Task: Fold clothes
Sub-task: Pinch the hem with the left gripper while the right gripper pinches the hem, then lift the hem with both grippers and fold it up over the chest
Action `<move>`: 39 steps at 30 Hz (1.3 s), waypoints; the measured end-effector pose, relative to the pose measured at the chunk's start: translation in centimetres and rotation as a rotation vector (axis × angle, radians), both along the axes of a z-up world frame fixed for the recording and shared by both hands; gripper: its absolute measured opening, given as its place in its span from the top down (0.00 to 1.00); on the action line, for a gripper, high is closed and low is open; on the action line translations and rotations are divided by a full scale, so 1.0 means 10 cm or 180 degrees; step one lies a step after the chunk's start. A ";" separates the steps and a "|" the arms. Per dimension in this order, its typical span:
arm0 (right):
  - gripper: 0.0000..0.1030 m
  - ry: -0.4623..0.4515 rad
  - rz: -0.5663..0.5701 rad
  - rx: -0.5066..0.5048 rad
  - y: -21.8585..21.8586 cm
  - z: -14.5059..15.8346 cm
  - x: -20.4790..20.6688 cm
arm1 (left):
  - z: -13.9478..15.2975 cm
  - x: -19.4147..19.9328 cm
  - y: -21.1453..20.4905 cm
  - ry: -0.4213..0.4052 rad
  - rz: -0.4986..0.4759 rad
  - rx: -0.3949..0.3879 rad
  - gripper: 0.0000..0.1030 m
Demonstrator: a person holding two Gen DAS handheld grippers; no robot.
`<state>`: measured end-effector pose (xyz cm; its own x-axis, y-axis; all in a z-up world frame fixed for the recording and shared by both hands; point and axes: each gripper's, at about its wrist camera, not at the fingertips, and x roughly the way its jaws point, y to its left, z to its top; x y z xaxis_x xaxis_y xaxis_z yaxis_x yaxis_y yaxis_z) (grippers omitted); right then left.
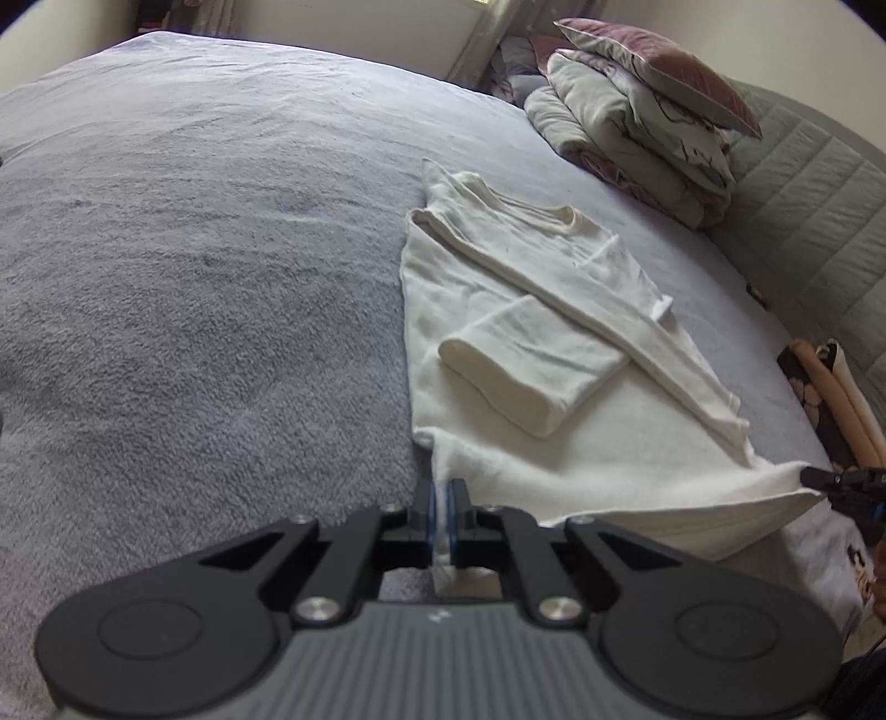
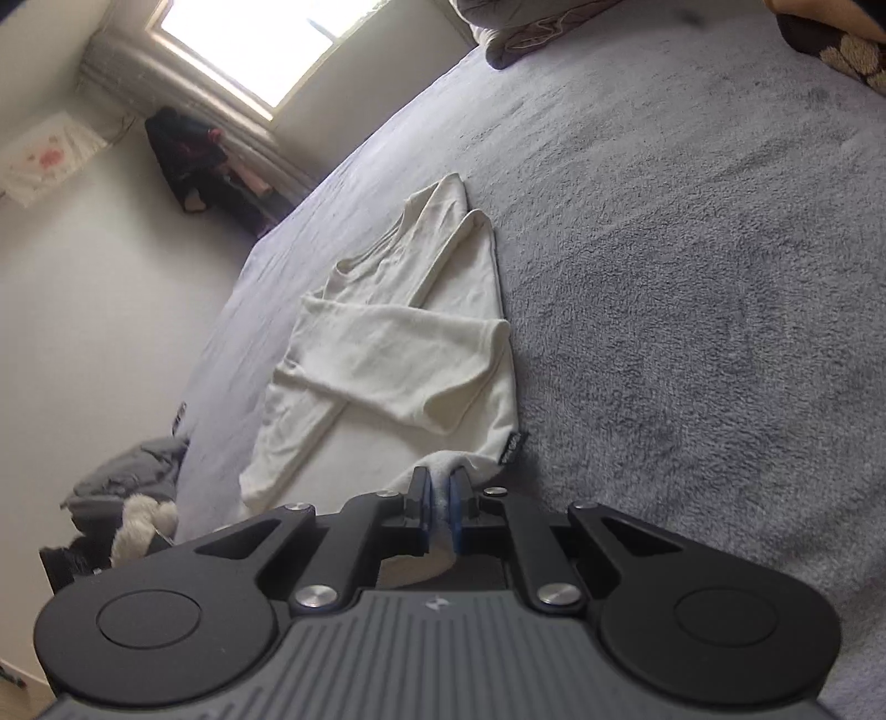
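Note:
A cream long-sleeved sweater (image 1: pixel 531 343) lies flat on the grey fleece bed cover (image 1: pixel 194 249), both sleeves folded across its body. My left gripper (image 1: pixel 441 493) is shut on the near left corner of its hem. The right gripper (image 1: pixel 830 482) shows at the right edge of the left wrist view, pinching the other hem corner, which is lifted a little. In the right wrist view the same sweater (image 2: pixel 398 354) stretches away from my right gripper (image 2: pixel 440 487), shut on the hem beside a small dark label (image 2: pixel 512 446).
A stack of folded bedding and a mauve pillow (image 1: pixel 642 116) sits at the far right by the quilted headboard (image 1: pixel 814 188). Patterned cloth (image 1: pixel 830 387) lies at the bed's right edge. A window (image 2: pixel 249 39), dark clothes (image 2: pixel 188 160) and a grey heap (image 2: pixel 133 471) are beside the bed.

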<state>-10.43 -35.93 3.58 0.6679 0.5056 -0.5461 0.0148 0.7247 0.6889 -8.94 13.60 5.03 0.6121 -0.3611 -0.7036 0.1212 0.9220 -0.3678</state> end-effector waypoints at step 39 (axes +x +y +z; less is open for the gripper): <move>0.52 0.0100 -0.0817 -0.0153 -0.11 0.09 1.37 | 0.06 1.40 0.17 0.0231 0.0488 -0.0368 0.39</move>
<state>3.26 -36.99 4.46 0.7533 0.2947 -0.5880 0.2232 0.7264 0.6500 5.04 15.33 5.63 0.6152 -0.3485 -0.7071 -0.0482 0.8787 -0.4750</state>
